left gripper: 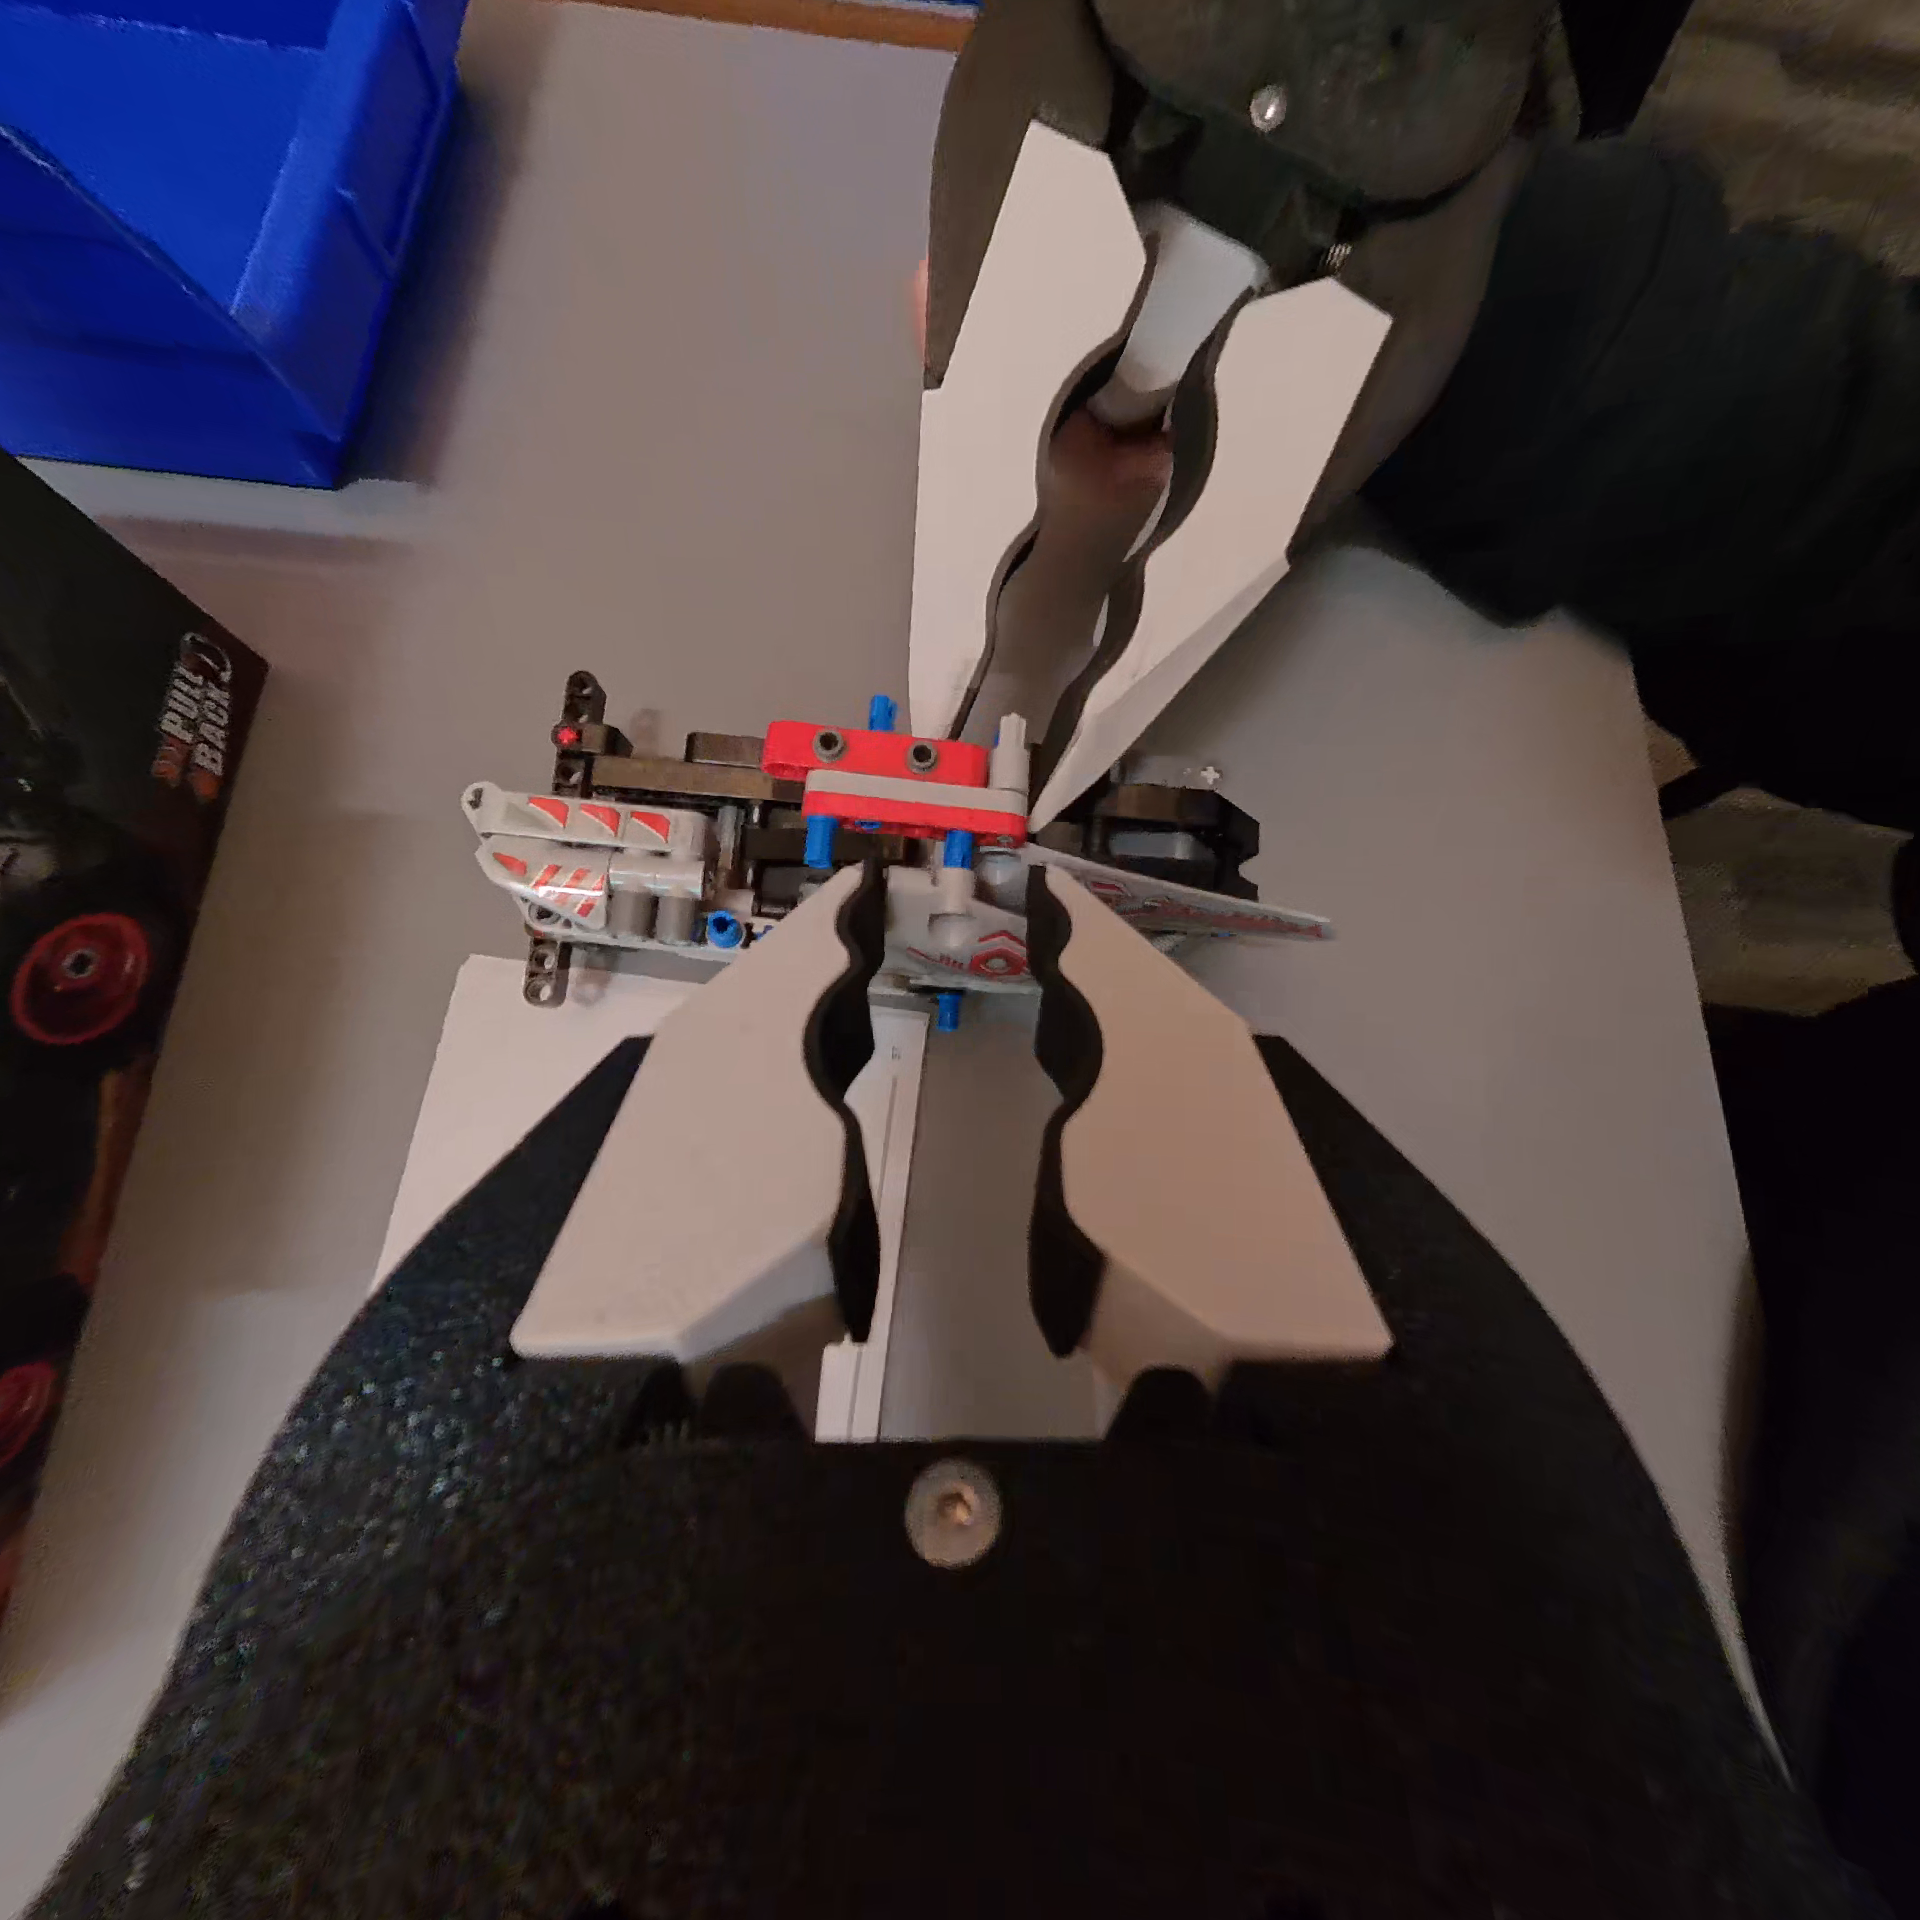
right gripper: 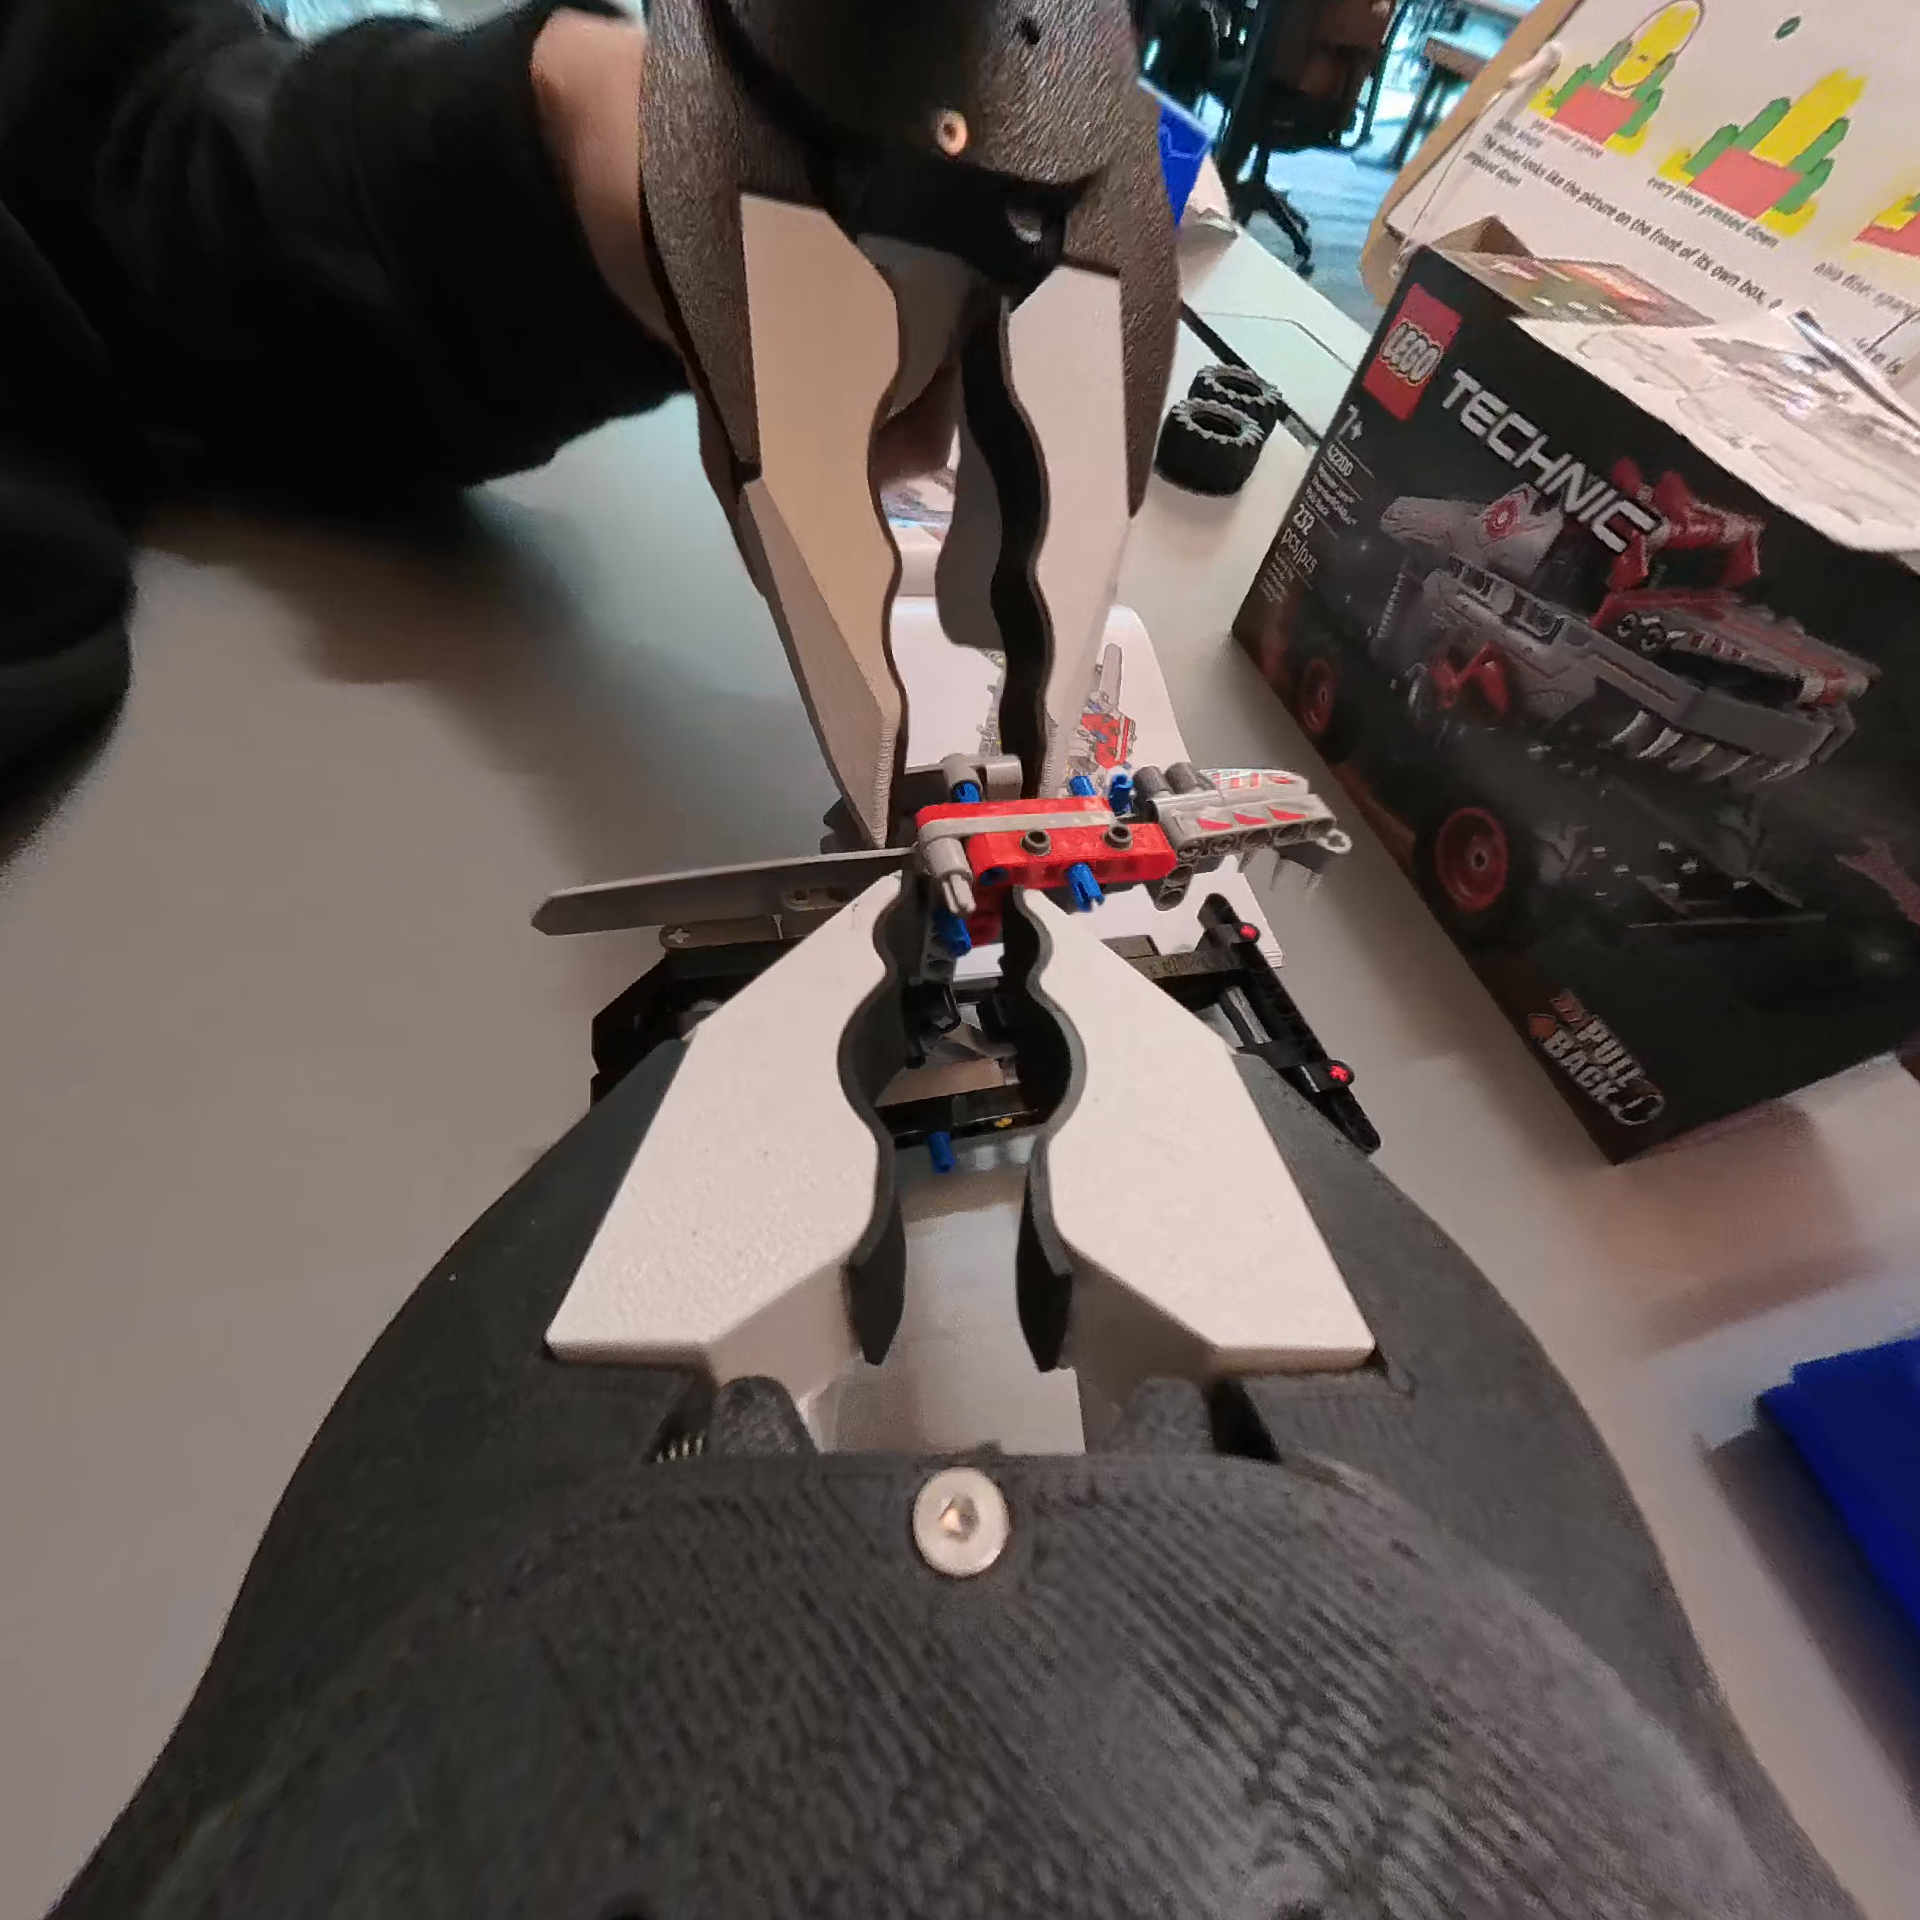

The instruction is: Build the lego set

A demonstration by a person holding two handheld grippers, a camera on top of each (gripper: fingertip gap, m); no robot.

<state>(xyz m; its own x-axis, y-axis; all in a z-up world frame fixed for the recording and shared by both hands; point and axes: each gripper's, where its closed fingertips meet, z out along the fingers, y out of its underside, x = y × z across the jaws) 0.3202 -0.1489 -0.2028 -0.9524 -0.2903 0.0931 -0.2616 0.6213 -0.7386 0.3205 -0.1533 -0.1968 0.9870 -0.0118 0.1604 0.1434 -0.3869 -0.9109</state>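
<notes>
The part-built lego model (left gripper: pixel 623 831) rests on a white booklet (left gripper: pixel 488 1091) on the table, with black frame, grey stickered panels, blue pins and a red beam (left gripper: pixel 883 753) on top. My left gripper (left gripper: pixel 951 883) is closed around the model's grey side panel, just below the red beam. My right gripper (left gripper: pixel 1003 748) comes in from the far side, its tips pinched at the grey connector at the beam's end. In the right wrist view my right gripper (right gripper: pixel 958 899) clamps the model under the red beam (right gripper: pixel 1049 847), and the left gripper (right gripper: pixel 961 805) stands opposite it.
A blue bin (left gripper: pixel 187 208) stands at the back left. The lego box (right gripper: pixel 1610 675) stands right of the model, with a printed sheet (right gripper: pixel 1714 156) on it. Two black tyres (right gripper: pixel 1216 426) lie behind. A person's dark sleeve (right gripper: pixel 260 260) reaches in beside them. Both grippers' tips are close together, under 4 cm apart.
</notes>
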